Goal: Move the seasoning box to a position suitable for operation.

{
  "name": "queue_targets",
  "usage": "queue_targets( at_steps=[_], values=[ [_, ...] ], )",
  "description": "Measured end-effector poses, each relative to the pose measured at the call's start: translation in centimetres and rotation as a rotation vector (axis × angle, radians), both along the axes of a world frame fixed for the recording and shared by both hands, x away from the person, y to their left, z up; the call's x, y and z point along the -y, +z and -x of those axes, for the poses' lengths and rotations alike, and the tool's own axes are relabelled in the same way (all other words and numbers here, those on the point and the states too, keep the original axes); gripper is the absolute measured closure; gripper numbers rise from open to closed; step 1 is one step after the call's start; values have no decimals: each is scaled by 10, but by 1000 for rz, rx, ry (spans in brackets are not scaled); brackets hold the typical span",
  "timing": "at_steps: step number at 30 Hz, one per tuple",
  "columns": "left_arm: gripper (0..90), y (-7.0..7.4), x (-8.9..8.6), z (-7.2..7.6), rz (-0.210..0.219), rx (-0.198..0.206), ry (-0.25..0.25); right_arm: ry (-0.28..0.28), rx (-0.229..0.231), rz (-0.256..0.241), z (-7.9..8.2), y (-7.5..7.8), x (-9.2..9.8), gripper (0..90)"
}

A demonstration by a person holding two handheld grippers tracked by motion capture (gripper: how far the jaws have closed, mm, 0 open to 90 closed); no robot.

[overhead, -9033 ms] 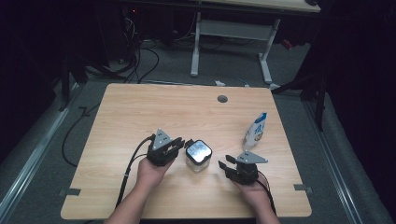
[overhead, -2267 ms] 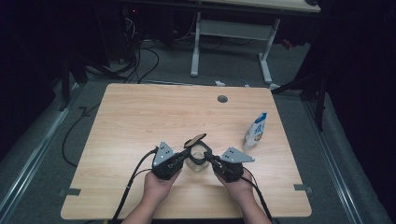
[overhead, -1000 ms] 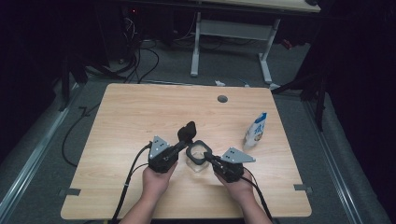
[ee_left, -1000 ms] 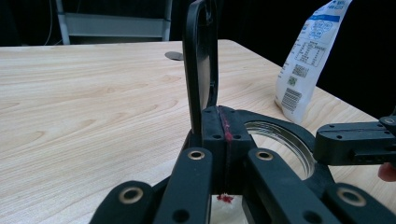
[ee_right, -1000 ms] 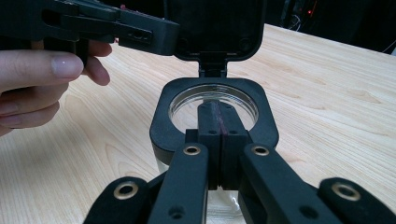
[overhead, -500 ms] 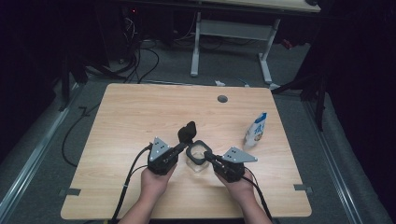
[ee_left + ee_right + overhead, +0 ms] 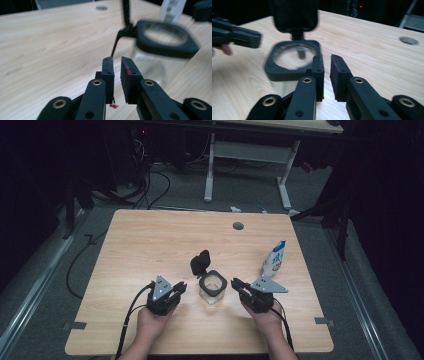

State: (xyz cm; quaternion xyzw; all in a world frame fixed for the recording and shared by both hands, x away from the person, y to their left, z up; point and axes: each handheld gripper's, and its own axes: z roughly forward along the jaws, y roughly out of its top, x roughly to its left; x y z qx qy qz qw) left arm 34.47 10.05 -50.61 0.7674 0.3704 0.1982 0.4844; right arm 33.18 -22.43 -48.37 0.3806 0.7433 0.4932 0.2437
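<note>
Well, going left to right: left gripper (image 7: pixel 176 289) sits just left of the jar (image 7: pixel 212 292), jaws drawn nearly together w/ only a slit between, clamping nothing. From the left gripper view the jar (image 7: pixel 160 53) is just ahead and to the right of the tips, apart from them.

Jar stands upright on the table (image 7: pixel 150 245), between the two grippers, mouth up. Long axis vertical, I'd say, though it's squat. Black square collar (image 7: pixel 213 282) rings the mouth; the lid (image 7: pixel 200 262) is flipped up on a hinge at the far side, standing tilted back, away from both hands. So the opening faces up and the lid points away and a bit left.

Handling, my guess: clear body looks like glass or hard plastic, so stiff, smooth, prob slippery for narrow pads, and breakable if tipped. Looks empty, so light and easy to shove by accident. Collar is the better grip: matte, flat-sided, gives the pads a square face. Lid on a thin hinge arm, wouldn't lift by that.

Right gripper (image 7: pixel 236 285) just right of the jar, jaws also nearly closed on nothing; in the right gripper view the collar (image 7: pixel 292 60) lies right by its left tip, touching or not I can't tell. Pouch (image 7: pixel 273 259) stands beyond the right gripper.
</note>
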Motion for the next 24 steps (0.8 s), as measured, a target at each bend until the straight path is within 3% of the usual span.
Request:
queue_targets(
  at_steps=[7, 13, 18, 24],
  values=[
    [714, -12, -29, -3, -64, -42, 36, -55, -30, -2, -2, -7, 16, 748],
    [559, -19, -47, -3, -113, -66, 61, -88, -45, 9, -2, -12, 24, 697],
    [535, -24, -58, 6, -66, -77, 66, -130, -60, 24, -3, -17, 30, 647],
    [522, -13, -56, 13, -62, -27, 30, -186, -72, 40, -3, -20, 38, 604]
  ],
)
